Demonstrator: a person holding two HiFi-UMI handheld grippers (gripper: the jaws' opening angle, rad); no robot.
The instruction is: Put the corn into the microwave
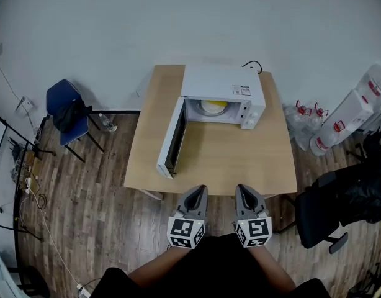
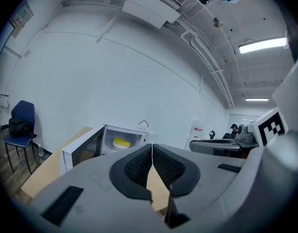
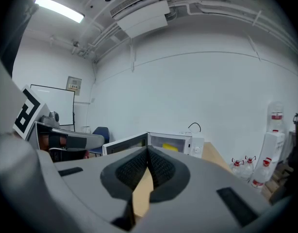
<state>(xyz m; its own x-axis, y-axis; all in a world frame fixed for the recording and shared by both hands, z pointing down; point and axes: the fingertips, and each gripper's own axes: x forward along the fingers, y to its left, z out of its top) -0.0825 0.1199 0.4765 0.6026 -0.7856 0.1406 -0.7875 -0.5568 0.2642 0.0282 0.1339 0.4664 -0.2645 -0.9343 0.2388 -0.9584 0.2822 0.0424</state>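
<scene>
The white microwave point(image 1: 223, 93) stands at the back of the wooden table point(image 1: 212, 157) with its door point(image 1: 171, 138) swung open to the left. Yellow corn point(image 1: 215, 105) lies on a plate inside the cavity; the same corn point(image 2: 122, 142) shows in the left gripper view, and as a yellow patch, the corn point(image 3: 170, 148), in the right gripper view. My left gripper point(image 1: 197, 191) and right gripper point(image 1: 242, 190) hover side by side at the table's near edge, well short of the microwave. Both are shut with nothing between the pads.
A blue chair point(image 1: 67, 113) with a dark bag stands left of the table. A black office chair point(image 1: 339, 207) stands at the right. Water bottles point(image 1: 308, 113) and white containers point(image 1: 352, 110) lie by the right wall. Cables point(image 1: 29, 179) trail on the floor at the left.
</scene>
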